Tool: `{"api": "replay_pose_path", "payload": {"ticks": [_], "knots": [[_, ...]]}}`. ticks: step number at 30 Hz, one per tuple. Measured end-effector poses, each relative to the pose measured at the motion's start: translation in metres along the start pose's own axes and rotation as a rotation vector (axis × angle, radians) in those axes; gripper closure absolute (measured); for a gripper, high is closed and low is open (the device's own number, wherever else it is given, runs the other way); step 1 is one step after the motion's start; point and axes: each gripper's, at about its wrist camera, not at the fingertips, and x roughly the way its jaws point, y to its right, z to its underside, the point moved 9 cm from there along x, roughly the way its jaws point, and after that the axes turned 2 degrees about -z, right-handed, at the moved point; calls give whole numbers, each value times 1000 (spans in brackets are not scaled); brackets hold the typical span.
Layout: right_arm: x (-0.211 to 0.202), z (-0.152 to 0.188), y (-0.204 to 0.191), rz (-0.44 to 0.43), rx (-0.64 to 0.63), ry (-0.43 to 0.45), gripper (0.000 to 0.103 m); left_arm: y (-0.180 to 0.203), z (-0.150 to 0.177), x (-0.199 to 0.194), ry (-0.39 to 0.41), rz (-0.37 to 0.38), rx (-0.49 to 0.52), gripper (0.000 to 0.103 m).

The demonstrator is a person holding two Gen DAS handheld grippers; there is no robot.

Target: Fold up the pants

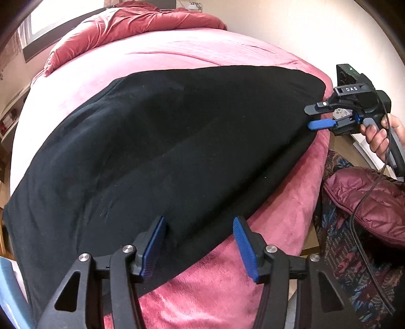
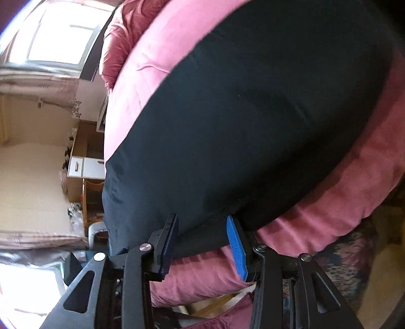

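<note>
Black pants (image 1: 164,141) lie spread flat across a pink blanket on the bed (image 1: 192,48). My left gripper (image 1: 198,225) is open, its blue-padded fingers straddling the near edge of the pants. My right gripper (image 1: 309,117) shows in the left wrist view at the pants' right end by the bed edge, jaws apart with cloth between them. In the right wrist view the right gripper (image 2: 202,222) is open around the edge of the pants (image 2: 253,114), which fill the view.
A red duvet (image 1: 131,22) is bunched at the head of the bed. A maroon padded jacket (image 1: 367,200) and patterned fabric lie right of the bed. A window (image 2: 53,35) and wooden shelving (image 2: 83,162) stand beyond the bed's far side.
</note>
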Motion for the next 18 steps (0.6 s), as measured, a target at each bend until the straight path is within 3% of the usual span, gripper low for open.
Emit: {"api": "replay_pose_path", "payload": {"ticks": [3,6,7,9,18], "knots": [[1,-2,5,12,15,22,69,-1,-1,2,9,16,-16,49],[3,-6,5,43,4,43,92,-4,-4,1,14,42,-29,70],[3,-6,4,63,-16,43,94,-7,-4,0,15,42,-37,72],[0,-6,0,81,-54,54,96,-10,-4,-1,19,59,-54,83],[-42,4,-25,92,-196,64,97,-8,-2,-31,70,158,-69,89]]}}
